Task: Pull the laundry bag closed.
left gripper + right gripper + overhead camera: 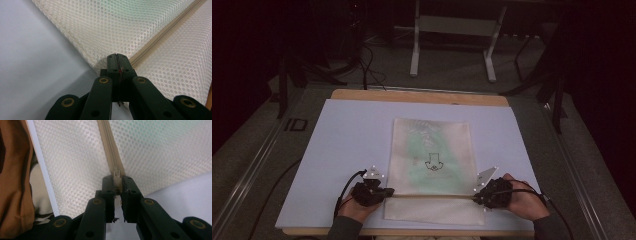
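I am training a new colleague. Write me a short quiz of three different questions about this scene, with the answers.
1. True or false: the left claw is shut on the mesh bag.
2. What does the right claw grip? A) the board B) the zip slider C) a cable
3. Fill in: the zip runs from one claw to the other, along the bag's ____ end.

Key:
1. True: its jaws are pressed together on the bag's edge at the zip end.
2. B: the pale zip slider sits between its jaws.
3. Near, on the person's side of the white board.
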